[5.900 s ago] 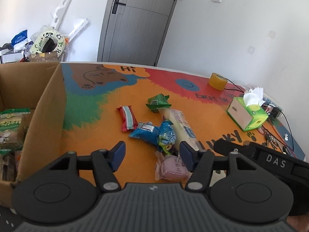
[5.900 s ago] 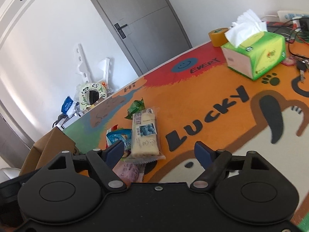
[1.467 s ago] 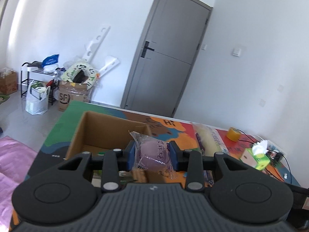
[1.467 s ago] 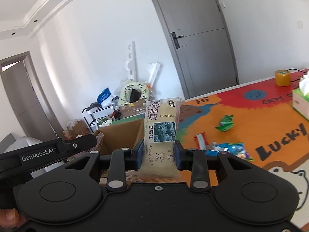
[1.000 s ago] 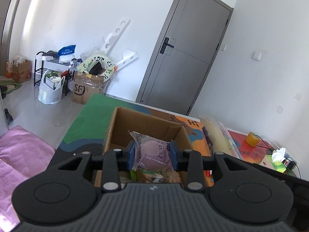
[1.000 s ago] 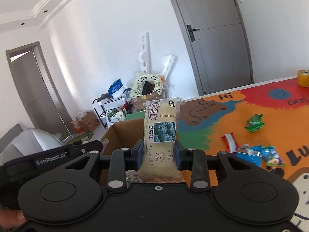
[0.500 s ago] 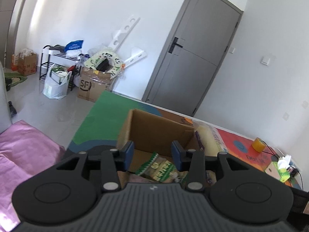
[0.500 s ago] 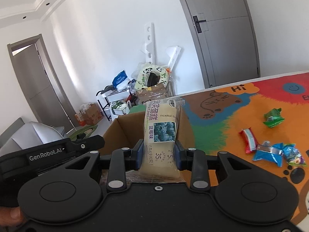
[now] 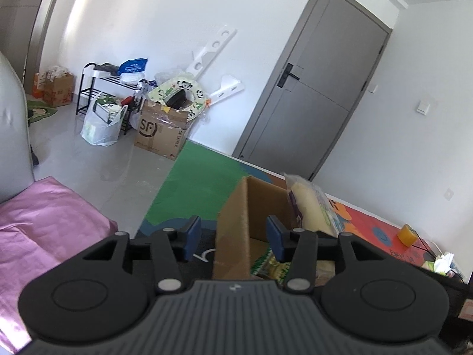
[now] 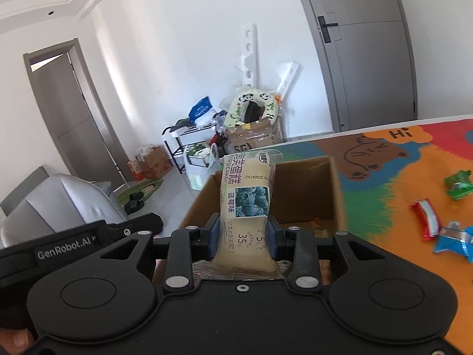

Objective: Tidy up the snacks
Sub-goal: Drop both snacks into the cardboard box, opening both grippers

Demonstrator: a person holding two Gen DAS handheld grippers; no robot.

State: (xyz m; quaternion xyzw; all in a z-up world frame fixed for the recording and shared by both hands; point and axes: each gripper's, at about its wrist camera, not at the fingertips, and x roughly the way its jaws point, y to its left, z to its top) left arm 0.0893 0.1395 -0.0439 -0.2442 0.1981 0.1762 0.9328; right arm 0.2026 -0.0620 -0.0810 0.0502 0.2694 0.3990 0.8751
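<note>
My left gripper (image 9: 232,238) hangs over the left wall of the open cardboard box (image 9: 233,236), and its jaws are opening with no snack between them. Green snack packets (image 9: 267,266) lie inside the box below it. My right gripper (image 10: 243,233) is shut on a long pale blueberry cake packet (image 10: 246,204), held upright above the cardboard box (image 10: 307,195). That same packet (image 9: 310,207) shows over the box's right side in the left wrist view. The left gripper's black body (image 10: 65,251) sits at the lower left of the right wrist view.
Loose snacks lie on the colourful table mat (image 10: 414,183): a green packet (image 10: 458,185), a red packet (image 10: 427,216) and a blue packet (image 10: 456,241). A yellow tape roll (image 9: 407,233) and a tissue box (image 9: 440,263) stand at the far right. The floor drops off beyond the box.
The pink snack held by my left gripper a second ago is gone from its jaws, which have widened. Both grippers have moved left, and the box has shifted right in both views.
</note>
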